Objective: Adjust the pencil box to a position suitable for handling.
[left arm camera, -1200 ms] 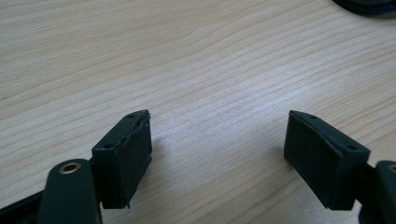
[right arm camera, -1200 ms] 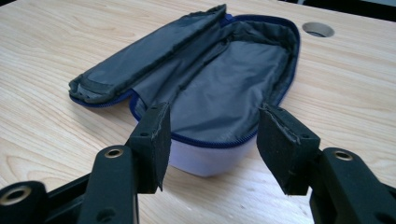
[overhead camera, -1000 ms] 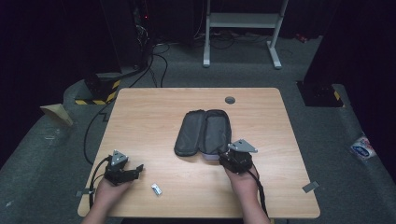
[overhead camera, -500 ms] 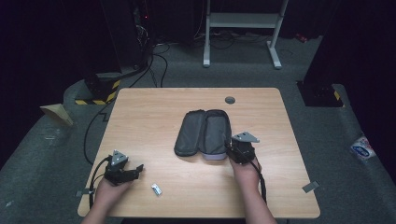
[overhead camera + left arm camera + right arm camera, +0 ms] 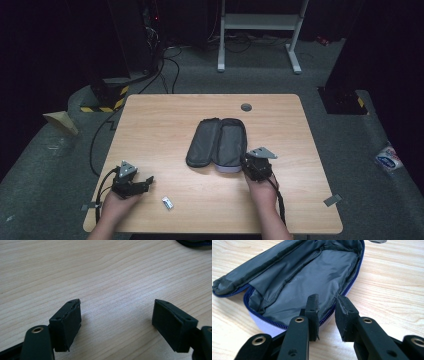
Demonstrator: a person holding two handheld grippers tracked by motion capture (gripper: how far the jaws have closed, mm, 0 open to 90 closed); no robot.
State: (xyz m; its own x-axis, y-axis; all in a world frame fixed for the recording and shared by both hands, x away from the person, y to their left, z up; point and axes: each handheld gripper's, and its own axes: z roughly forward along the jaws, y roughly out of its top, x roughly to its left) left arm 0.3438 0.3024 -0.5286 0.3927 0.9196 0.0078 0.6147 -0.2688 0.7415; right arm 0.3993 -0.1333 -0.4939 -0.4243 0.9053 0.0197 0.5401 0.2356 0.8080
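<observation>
left claw (image 5: 145, 181): jaws wide, resting low | right claw (image 5: 246, 162): jaws just closing, narrow gap

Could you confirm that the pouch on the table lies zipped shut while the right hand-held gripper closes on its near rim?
Not quite: the pouch lies unzipped and spread open, its grey lining showing in the right gripper view. The rest holds: the right hand-held gripper has just been closing, its jaws astride the pouch's near zipper rim.

The right gripper (image 5: 325, 315) has its two black jaws closing in on the near rim of the open grey pouch (image 5: 312, 277), the blue zipper edge (image 5: 329, 312) between them with a narrow gap left, on the wooden table (image 5: 392, 285)
</observation>
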